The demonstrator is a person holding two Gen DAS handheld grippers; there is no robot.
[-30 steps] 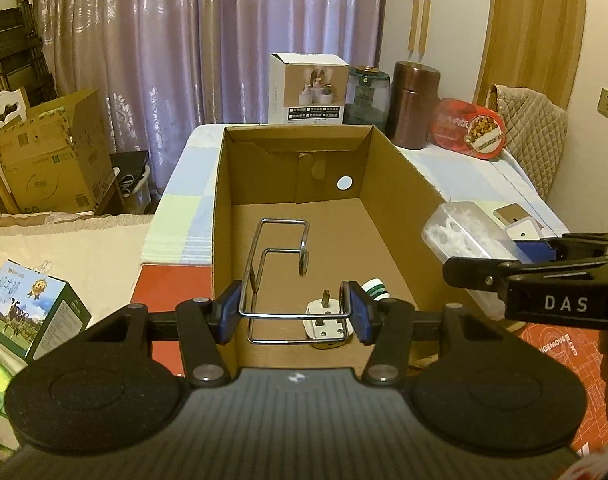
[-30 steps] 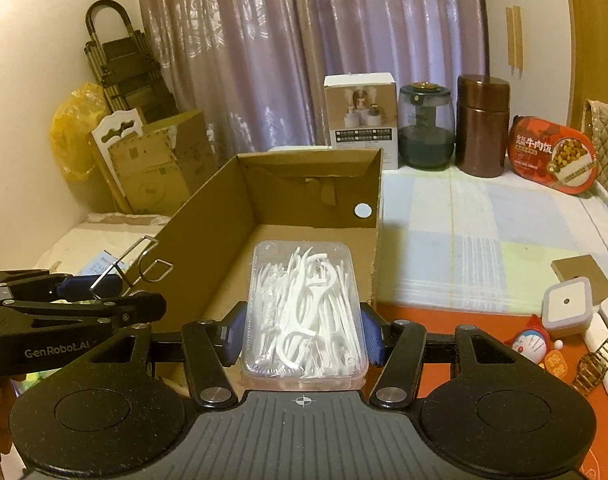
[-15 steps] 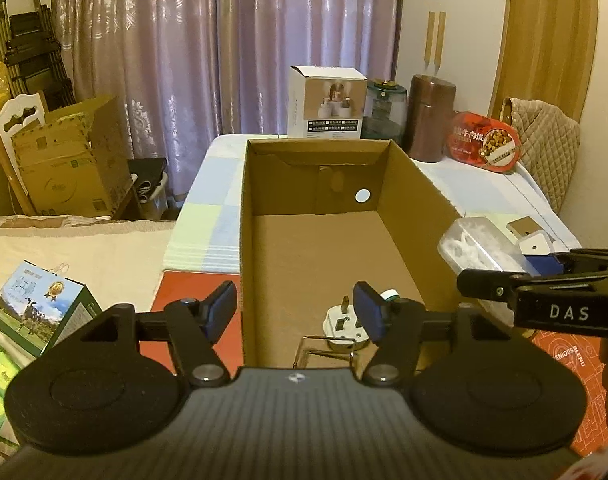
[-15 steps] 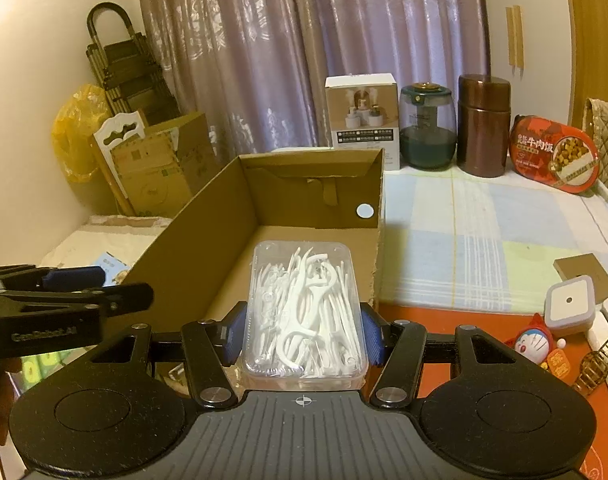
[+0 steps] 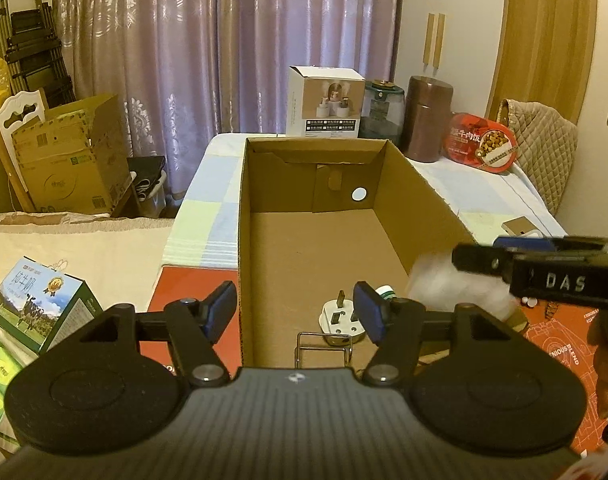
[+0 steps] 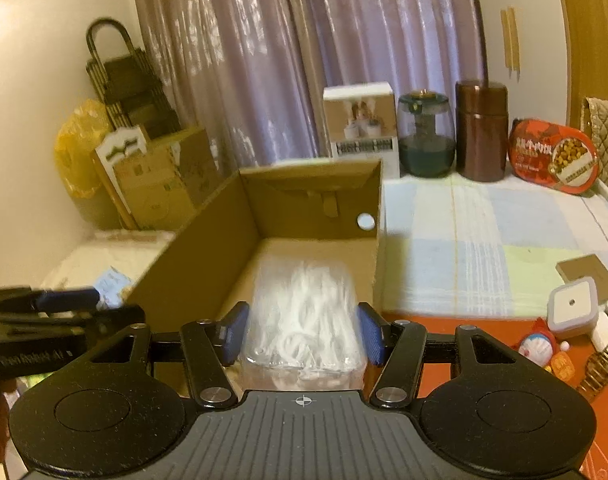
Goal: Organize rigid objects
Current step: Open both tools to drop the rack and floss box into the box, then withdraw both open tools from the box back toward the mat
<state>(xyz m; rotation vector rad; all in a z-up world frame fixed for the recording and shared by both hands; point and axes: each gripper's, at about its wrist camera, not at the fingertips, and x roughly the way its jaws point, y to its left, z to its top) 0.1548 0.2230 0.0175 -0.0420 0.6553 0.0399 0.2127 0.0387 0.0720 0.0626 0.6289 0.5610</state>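
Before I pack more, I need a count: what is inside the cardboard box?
In the cardboard box: a white plug, a wire rack and a green-striped white cap, all near the front. The hand-held gripper's body covers the front strip of the floor.

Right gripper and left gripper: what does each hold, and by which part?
Right gripper: clear box of floss picks, between its long sides, jaws just opening. Left gripper: nothing.

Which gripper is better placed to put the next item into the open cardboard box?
Right. The right gripper has the clear plastic case of white floss picks between its pads, over the cardboard box. The left gripper is open and empty; its wire rack lies inside.
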